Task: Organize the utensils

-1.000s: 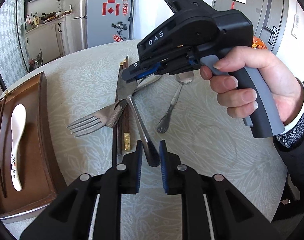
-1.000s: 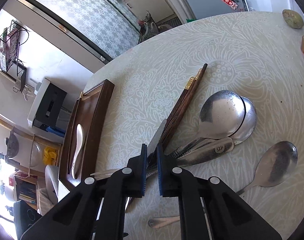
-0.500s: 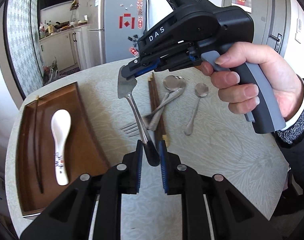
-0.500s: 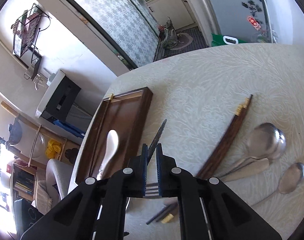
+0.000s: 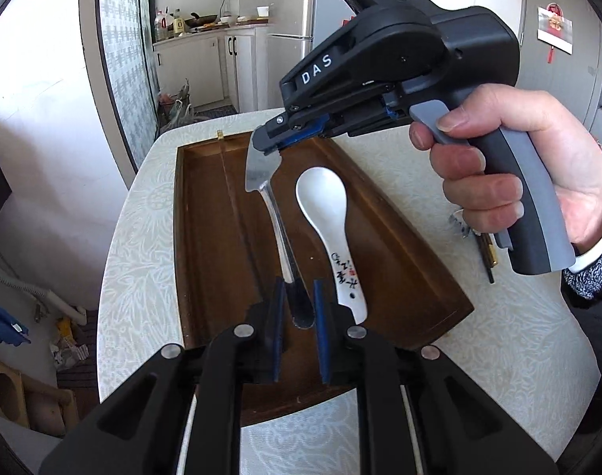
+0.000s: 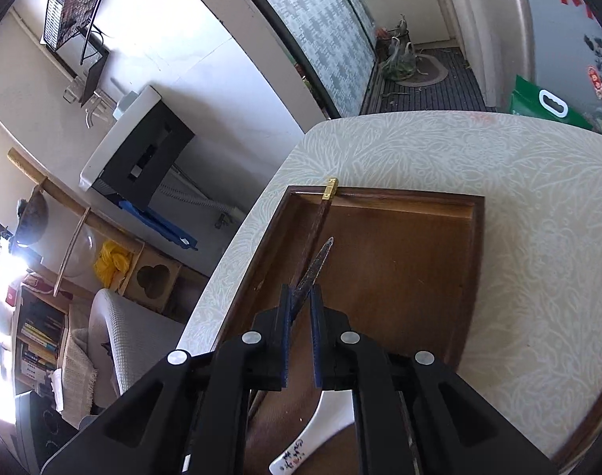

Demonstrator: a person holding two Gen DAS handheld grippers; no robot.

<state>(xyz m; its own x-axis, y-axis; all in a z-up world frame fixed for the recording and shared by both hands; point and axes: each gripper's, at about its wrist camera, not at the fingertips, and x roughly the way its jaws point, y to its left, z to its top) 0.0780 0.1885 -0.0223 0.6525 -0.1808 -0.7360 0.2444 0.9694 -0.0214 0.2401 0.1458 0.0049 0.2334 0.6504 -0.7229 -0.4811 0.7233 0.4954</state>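
Note:
A metal table knife (image 5: 277,221) hangs in the air above the brown wooden tray (image 5: 221,237), carried by both grippers. My left gripper (image 5: 298,301) has the rounded handle end between its blue pads, jaws closing on it. My right gripper (image 5: 267,144), held by a hand (image 5: 498,166), is shut on the blade. In the right wrist view the blade (image 6: 318,261) sticks out past the right gripper (image 6: 301,297) over the tray (image 6: 399,257). A white ceramic spoon (image 5: 320,206) and a dark chopstick (image 6: 320,213) lie in the tray.
The tray sits near the left edge of a round table with a pale leaf-patterned cloth (image 6: 538,237). A fork's tines (image 5: 459,225) and chopstick ends (image 5: 487,253) show behind the hand. Beyond the table edge are the floor and a white appliance (image 6: 134,146).
Both grippers lifted the knife out of the pile of utensils and carried it left. The tray with the white spoon now lies directly beneath it.

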